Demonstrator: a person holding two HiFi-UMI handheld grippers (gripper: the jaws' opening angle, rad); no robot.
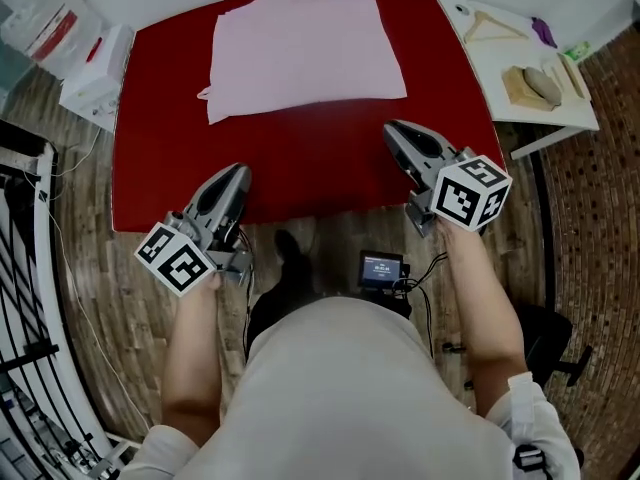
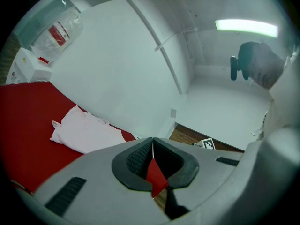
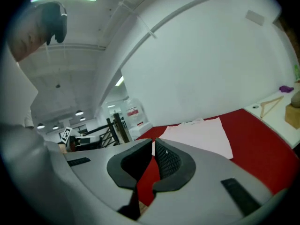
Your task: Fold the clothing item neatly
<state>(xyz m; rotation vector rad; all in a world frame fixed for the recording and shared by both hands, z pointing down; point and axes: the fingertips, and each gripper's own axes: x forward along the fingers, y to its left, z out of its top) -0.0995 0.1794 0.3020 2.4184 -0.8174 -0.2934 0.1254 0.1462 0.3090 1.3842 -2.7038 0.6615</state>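
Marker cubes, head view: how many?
2. One cube is at the back of the left tool, lower left, off the red table. The other cube is on the right tool, by the table's near right corner. None looks hidden.

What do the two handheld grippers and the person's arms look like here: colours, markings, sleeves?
Both the left gripper and the right gripper have smooth grey tapered shells with black ribbed pads. Each carries a white cube with black square markers: left cube, right cube. The person wears a pale top with white sleeves ending near the elbows.
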